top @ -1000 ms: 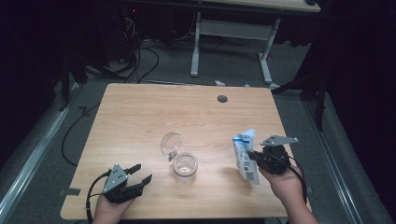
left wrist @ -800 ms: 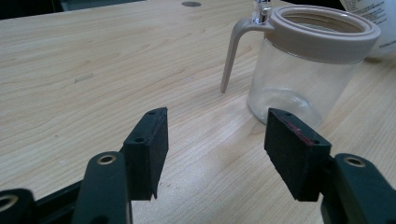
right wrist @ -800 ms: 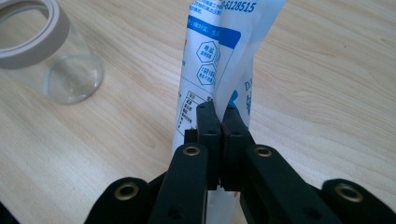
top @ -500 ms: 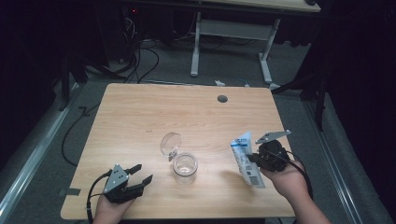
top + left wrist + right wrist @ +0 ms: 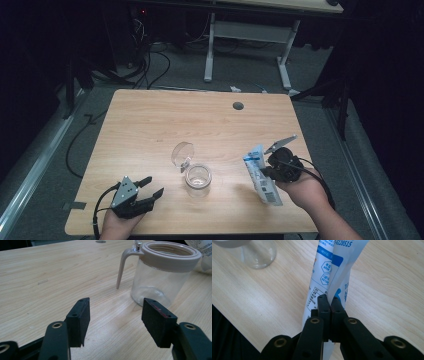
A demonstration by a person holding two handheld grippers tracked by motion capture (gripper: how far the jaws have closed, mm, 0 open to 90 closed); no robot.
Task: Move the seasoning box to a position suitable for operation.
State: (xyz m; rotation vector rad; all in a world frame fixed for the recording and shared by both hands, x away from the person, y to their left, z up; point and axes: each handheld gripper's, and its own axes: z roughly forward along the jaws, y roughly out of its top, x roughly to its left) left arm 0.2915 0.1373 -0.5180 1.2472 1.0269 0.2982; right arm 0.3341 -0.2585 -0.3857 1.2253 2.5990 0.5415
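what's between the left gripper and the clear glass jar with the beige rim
Nothing: in the left gripper view, bare light wood tabletop runs from the open left gripper to the clear glass jar with the beige rim.

Pouch (image 5: 329, 272) print too blurred to read, top cut off by frame edge; jar (image 5: 258, 252) also cropped, rim out of frame.

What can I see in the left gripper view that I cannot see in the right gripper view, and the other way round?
The left gripper view gives the jar's beige rim, its thin handle and the left gripper with open jaws above bare wood. The right gripper view gives the right gripper shut on a white and blue packet, with its printed panels readable. Both share the wooden table and the clear glass jar.
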